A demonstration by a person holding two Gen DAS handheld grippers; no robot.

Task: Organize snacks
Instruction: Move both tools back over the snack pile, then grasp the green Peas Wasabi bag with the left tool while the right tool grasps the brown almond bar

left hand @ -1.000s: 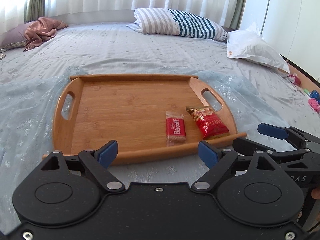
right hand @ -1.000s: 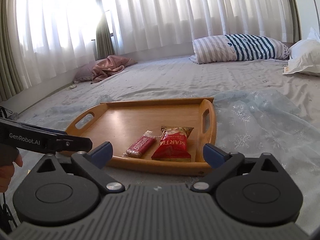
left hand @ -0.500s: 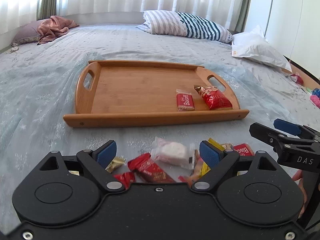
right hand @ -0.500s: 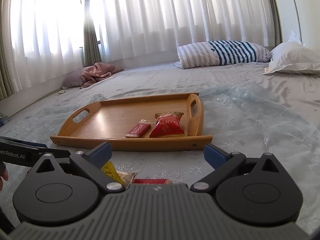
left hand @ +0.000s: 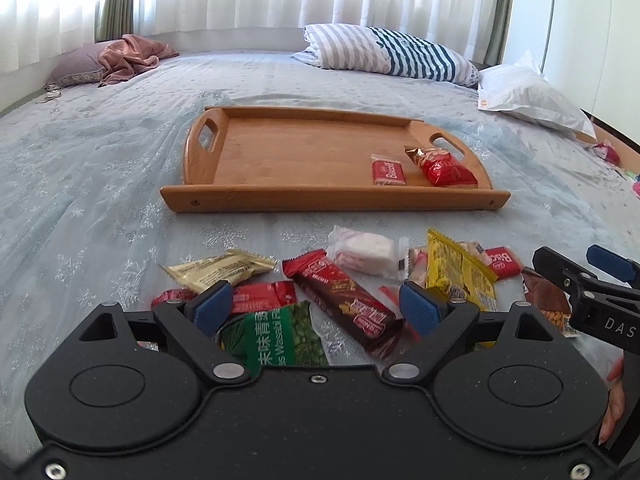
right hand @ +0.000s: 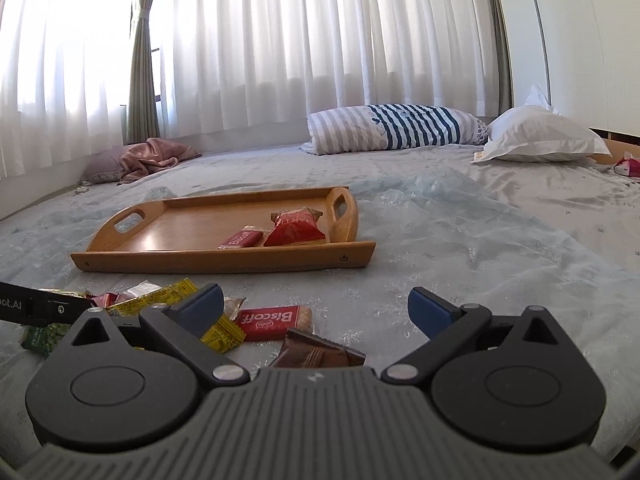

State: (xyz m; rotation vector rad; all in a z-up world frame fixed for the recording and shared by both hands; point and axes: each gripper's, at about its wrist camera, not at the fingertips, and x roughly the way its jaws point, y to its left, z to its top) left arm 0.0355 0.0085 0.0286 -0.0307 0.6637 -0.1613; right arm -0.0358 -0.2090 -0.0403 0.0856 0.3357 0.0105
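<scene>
Both grippers stand with fingers apart, holding nothing: left gripper (left hand: 316,310) over the chocolate bar (left hand: 344,294), right gripper (right hand: 316,308) over the brown packet (right hand: 316,354). Step in hand: choosing the next snack. Next move, by judgement: lower, close on one wrapper. About ten loose snacks ahead on the bed (left hand: 80,184); beyond them, one tray (left hand: 280,192) holding two.

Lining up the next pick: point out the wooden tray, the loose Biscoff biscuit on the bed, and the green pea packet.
wooden tray (left hand: 328,198), left wrist view, front rail.
Biscoff biscuit (right hand: 267,322), right wrist view, red wrapper face.
green pea packet (left hand: 280,338), left wrist view, printed front.
</scene>
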